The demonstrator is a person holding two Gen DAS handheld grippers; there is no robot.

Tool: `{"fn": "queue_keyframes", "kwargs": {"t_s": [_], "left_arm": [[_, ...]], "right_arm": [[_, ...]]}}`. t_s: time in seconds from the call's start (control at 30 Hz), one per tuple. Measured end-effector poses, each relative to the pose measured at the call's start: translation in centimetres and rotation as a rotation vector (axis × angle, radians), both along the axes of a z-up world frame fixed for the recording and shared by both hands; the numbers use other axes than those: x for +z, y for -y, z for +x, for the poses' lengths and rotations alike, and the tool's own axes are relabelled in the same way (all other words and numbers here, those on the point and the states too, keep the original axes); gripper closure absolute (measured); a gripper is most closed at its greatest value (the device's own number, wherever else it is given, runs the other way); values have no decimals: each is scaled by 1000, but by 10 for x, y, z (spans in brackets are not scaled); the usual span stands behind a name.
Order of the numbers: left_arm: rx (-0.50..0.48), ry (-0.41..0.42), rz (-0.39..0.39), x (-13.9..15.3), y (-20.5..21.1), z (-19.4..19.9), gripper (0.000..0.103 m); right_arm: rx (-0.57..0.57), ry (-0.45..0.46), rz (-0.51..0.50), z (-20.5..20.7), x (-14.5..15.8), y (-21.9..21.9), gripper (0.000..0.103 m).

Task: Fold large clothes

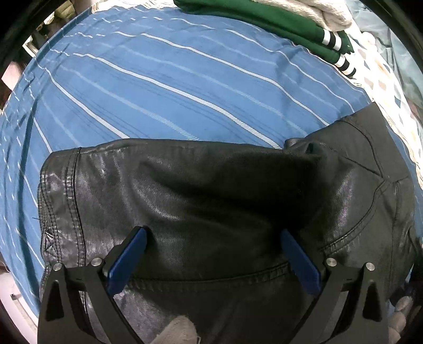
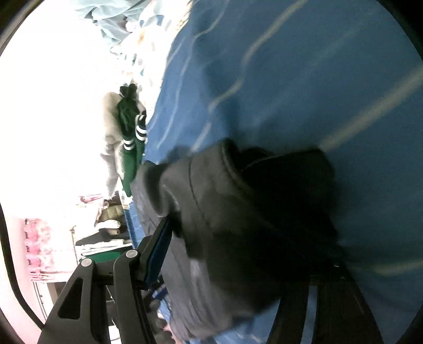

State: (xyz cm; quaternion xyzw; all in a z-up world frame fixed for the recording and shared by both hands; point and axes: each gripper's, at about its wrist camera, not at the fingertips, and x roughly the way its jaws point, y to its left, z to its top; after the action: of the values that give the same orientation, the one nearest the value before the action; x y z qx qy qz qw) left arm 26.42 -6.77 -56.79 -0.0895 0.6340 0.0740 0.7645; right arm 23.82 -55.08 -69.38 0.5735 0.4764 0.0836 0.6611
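Two grippers work over one black leather jacket [image 1: 211, 201] that lies bunched on a bed with a blue striped sheet [image 1: 158, 87]. The left gripper [image 1: 212, 235] stands wide open above the jacket's near part, its blue pads spread on either side of a smooth panel and closed on nothing; it looks placed to press or pin the leather flat, though contact is hard to judge. The right gripper [image 2: 238, 238] sits close against a thick folded roll of the jacket [image 2: 238, 211]. Only its left finger [image 2: 158, 243] shows clearly, the other side being hidden by the dark leather, so I cannot tell whether it has hold of the fold.

The jacket's stitched hem edge lies to the left in the left wrist view, its far edge running across the sheet. Beyond that edge the sheet is broad and bare, good room for spreading or turning a fold. At the far right, a green garment [image 1: 277, 29] with striped cuffs lies under a white one [image 1: 317, 10], well apart from the jacket.
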Motion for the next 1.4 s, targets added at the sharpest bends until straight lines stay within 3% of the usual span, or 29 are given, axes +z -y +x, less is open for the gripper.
{"fn": "queue_keyframes", "kwargs": {"t_s": [0.07, 0.1, 0.13, 0.2, 0.4, 0.6, 0.7, 0.8, 0.9, 1.07, 1.2, 1.33, 1.4], "left_arm": [[-28, 13, 15, 1, 1, 2, 0], [-43, 20, 22, 2, 1, 6, 0], [-63, 28, 29, 3, 1, 9, 0], [-91, 27, 27, 4, 2, 16, 0], [-176, 37, -18, 8, 27, 50, 0], [-310, 74, -112, 5, 83, 105, 0], [-244, 67, -114, 18, 62, 104, 0], [-63, 91, -158, 41, 0, 70, 0], [127, 125, -143, 66, -73, 15, 0], [327, 92, -6, 79, -158, -88, 0], [443, 50, 28, 72, -192, -142, 0], [513, 13, 17, 63, -202, -169, 0], [529, 24, 10, 69, -203, -175, 0]], "right_arm": [[-10, 25, 19, 9, -2, -12, 44], [-1, 33, 35, 13, -4, -18, 61], [15, 36, 36, 18, -3, -23, 72], [12, 65, 22, 22, 10, -25, 80], [1, 177, -15, 18, 90, -46, 84], [99, 286, -248, 34, 181, -77, 84], [157, 296, -345, 53, 204, -97, 84], [245, 316, -377, 69, 220, -128, 84], [365, 333, -427, 69, 229, -180, 84], [567, 365, -490, 68, 215, -293, 84], [759, 338, -561, 60, 166, -390, 84], [998, 191, -616, 49, 91, -466, 81], [1149, 110, -658, 39, 64, -492, 74]]}}
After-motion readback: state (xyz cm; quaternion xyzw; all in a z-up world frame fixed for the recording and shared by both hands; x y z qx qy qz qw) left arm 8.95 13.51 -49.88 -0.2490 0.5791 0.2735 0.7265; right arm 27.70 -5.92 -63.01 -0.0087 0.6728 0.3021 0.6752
